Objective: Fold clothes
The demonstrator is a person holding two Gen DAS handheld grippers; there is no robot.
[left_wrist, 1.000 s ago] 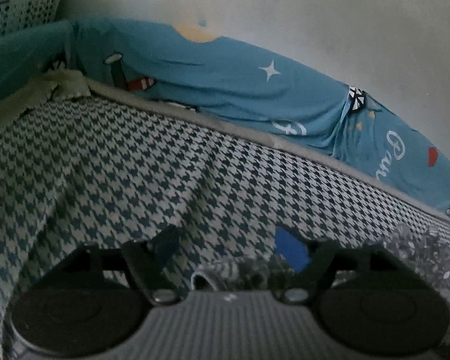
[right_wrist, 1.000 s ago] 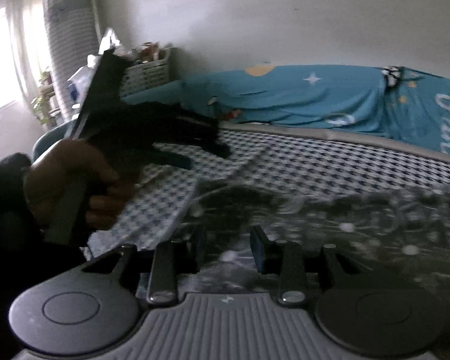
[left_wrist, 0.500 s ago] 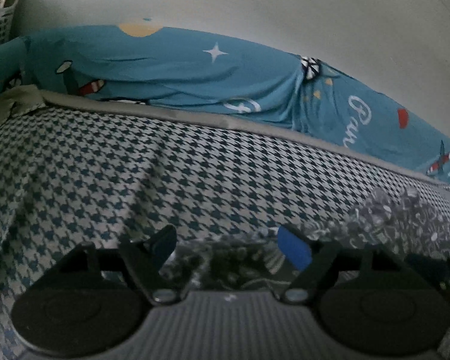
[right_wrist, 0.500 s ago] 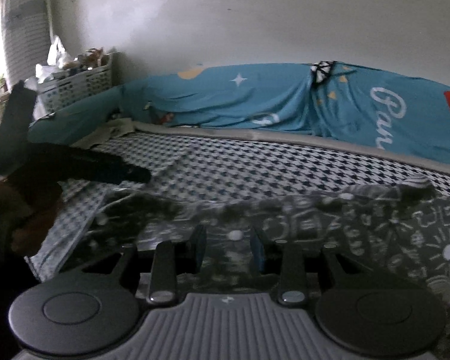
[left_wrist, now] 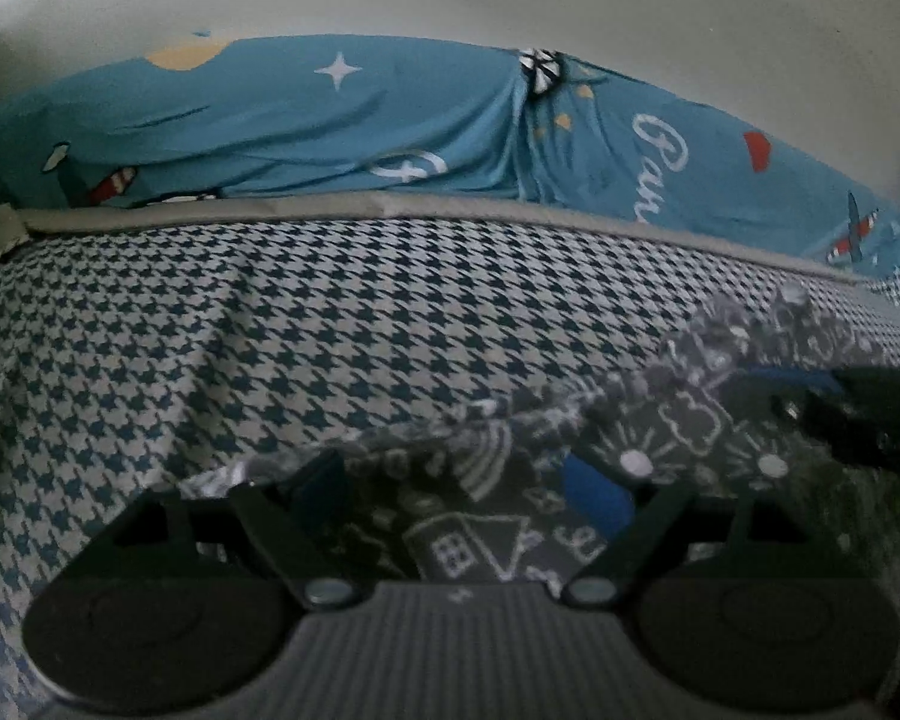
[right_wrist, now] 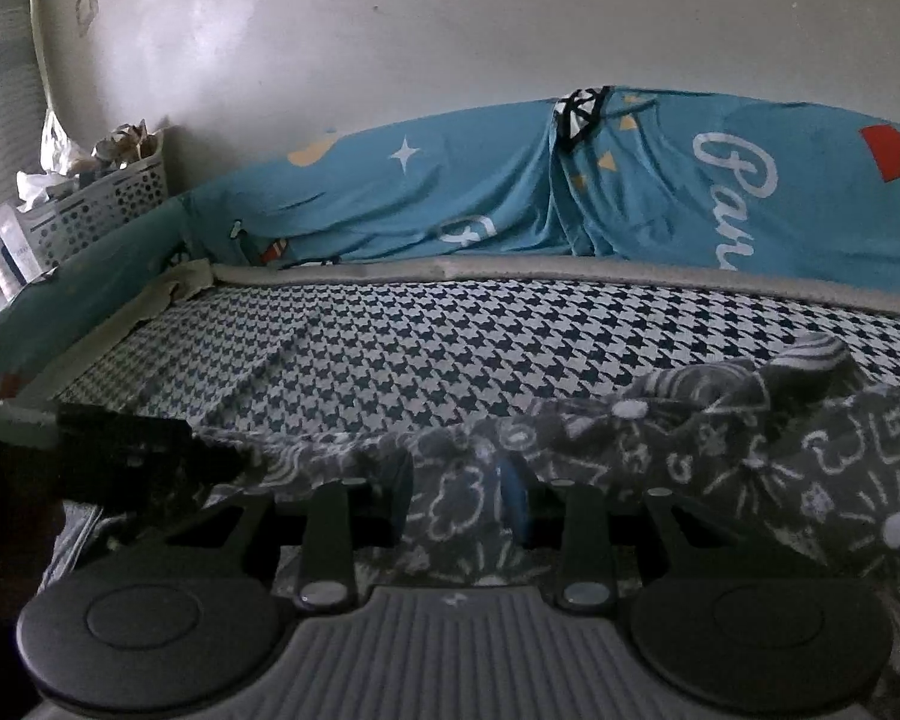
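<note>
Grey printed garment [right_wrist: 720, 456] stays pinched in my right tool [right_wrist: 459, 501] for tension; my left tool [left_wrist: 468, 486] is opening, cloth between its jaws, letting go onto the bed [left_wrist: 270, 336].

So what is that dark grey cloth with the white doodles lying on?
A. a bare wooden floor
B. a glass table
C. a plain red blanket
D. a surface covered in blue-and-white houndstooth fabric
D: the dark grey cloth is spread over the houndstooth fabric, whose small blue-and-white check shows all around and behind it in both wrist views.
</note>
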